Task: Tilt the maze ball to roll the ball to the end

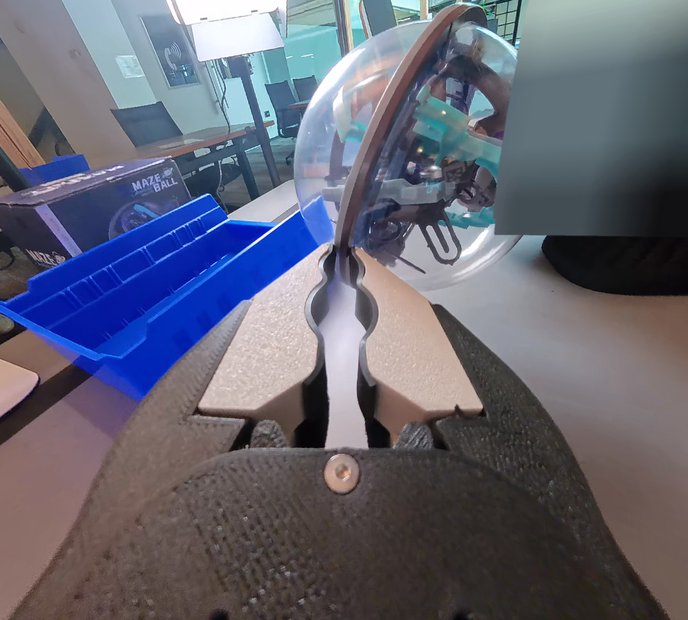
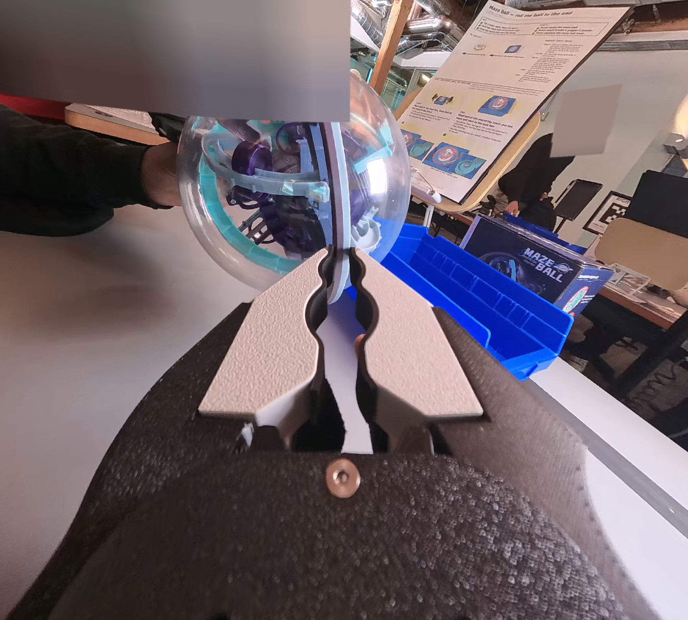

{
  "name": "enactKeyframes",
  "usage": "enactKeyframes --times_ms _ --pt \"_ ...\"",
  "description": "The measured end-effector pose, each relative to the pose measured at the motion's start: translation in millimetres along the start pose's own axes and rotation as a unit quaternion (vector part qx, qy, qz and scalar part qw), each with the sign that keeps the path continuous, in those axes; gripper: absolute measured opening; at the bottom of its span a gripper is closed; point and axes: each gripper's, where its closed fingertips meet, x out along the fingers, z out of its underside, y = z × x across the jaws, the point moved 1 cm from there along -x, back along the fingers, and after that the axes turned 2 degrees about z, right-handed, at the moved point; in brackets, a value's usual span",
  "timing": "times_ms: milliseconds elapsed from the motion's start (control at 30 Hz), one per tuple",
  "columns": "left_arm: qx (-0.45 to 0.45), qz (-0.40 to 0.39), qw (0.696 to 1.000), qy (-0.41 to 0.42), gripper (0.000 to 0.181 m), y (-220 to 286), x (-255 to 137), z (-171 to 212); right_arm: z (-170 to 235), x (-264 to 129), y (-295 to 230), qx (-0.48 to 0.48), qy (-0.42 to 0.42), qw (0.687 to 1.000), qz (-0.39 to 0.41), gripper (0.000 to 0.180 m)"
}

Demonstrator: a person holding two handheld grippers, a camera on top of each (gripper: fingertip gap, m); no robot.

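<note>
The maze ball (image 1: pixel 402 151), a clear plastic sphere with teal, purple and grey tracks inside and a flat rim band around its middle, is held up off the white table (image 1: pixel 558 360) between the two grippers. In the left wrist view the left gripper (image 1: pixel 344 256) has its tan fingertips closed on the lower end of the rim band, which runs up and to the right from the tips, so the ball sits tilted above and to the right of them. In the right wrist view the right gripper (image 2: pixel 340 259) pinches the same rim band (image 2: pixel 340 192) at its near bottom edge, with the band standing almost upright and the ball (image 2: pixel 260 192) bulging mostly to the left. The small ball inside the tracks cannot be made out. On the far left of the sphere in the right wrist view, a dark sleeve and a hand (image 2: pixel 160 177) lie against it. Just beyond the ball on the table lies an open blue plastic bin (image 1: pixel 141 289), seen to the right in the right wrist view (image 2: pixel 484 296). Behind the bin stands the dark printed maze ball box (image 1: pixel 100 207), also visible from the right gripper (image 2: pixel 532 270). Farther right, a printed instruction board (image 2: pixel 502 99) leans on a stand.
</note>
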Motion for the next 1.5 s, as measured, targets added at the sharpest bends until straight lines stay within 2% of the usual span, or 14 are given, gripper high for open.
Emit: enactKeyframes --times_ms 367,433,567,667,867,900,967,1067,1200,1300,1433,1500 --pt "-0.041 0.003 0.999 -0.018 0.005 -0.8 1.8 7.7 3.8 0.1 1.0 0.016 -0.010 1.000 -0.004 0.005" --pt "-0.046 0.002 0.999 -0.020 0.000 -1.6 1.2 9.0 3.6 -0.1 1.3 0.017 -0.009 1.000 -0.004 0.005" --pt "-0.048 0.030 0.998 -0.007 0.000 10.0 4.3 0.8 8.3 4.9 -8.2 0.018 -0.020 0.999 -0.022 0.007" --pt "-0.035 0.025 0.998 -0.037 0.000 11.8 10.5 12.9 9.0 7.0 -6.3 0.047 -0.018 0.999 -0.020 0.005" --pt "-0.072 0.029 0.996 -0.033 0.000 1.6 11.6 22.7 18.2 2.9 0.8 0.055 -0.030 0.998 -0.020 0.005" --pt "-0.087 0.041 0.995 -0.034 0.004 0.9 12.4 26.7 18.7 2.1 1.5 0.064 -0.028 0.997 -0.025 0.005" --pt "-0.113 0.067 0.991 -0.038 0.031 -0.3 14.7 38.3 20.9 0.0 3.1 0.076 -0.027 0.996 -0.033 0.005" --pt "-0.108 0.101 0.986 -0.070 0.056 -0.5 21.7 61.0 30.8 -3.0 5.5 0.091 -0.042 0.994 -0.045 0.005" --pt "-0.079 0.150 0.979 -0.111 0.076 11.0 37.9 81.2 44.0 -4.3 9.0 0.116 -0.055 0.990 -0.050 0.006" --pt "-0.045 0.156 0.981 -0.109 0.068 11.5 41.7 79.3 47.2 -6.7 14.1 0.129 -0.059 0.989 -0.045 0.006" --pt "-0.052 0.170 0.980 -0.090 0.042 9.8 35.6 75.4 53.4 -8.8 19.9 0.139 -0.065 0.987 -0.039 0.006" --pt "-0.043 0.165 0.982 -0.083 0.041 8.6 35.4 73.6 55.4 -8.9 20.9 0.140 -0.066 0.987 -0.037 0.006"
